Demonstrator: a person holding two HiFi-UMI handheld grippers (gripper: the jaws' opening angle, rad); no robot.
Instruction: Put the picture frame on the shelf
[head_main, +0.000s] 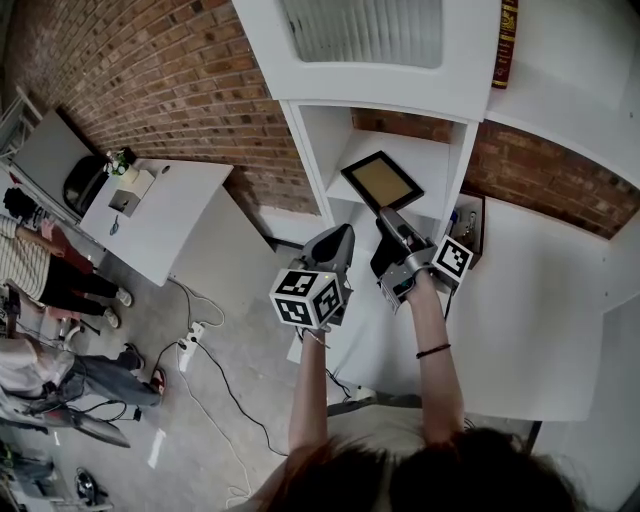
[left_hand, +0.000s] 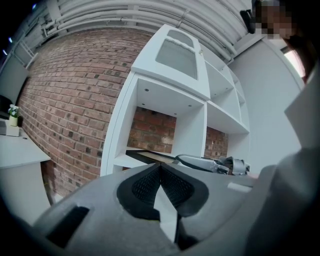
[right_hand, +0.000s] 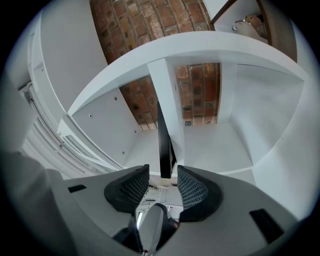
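left tool (left_hand: 160, 170) jaws together — right tool (head_main: 392, 220) apart, picture frame (head_main: 381, 180) between, on shelf (head_main: 432, 158)

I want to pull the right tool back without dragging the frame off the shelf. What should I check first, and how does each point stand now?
1. Pads of the right tool off the picture frame: ok, a gap shows on each side of its edge.
2. Frame lying flat on the shelf: ok.
3. Frame set well back from the shelf's front edge: cannot tell.
4. The left tool out of the way: ok, shut, empty, short of the shelf.
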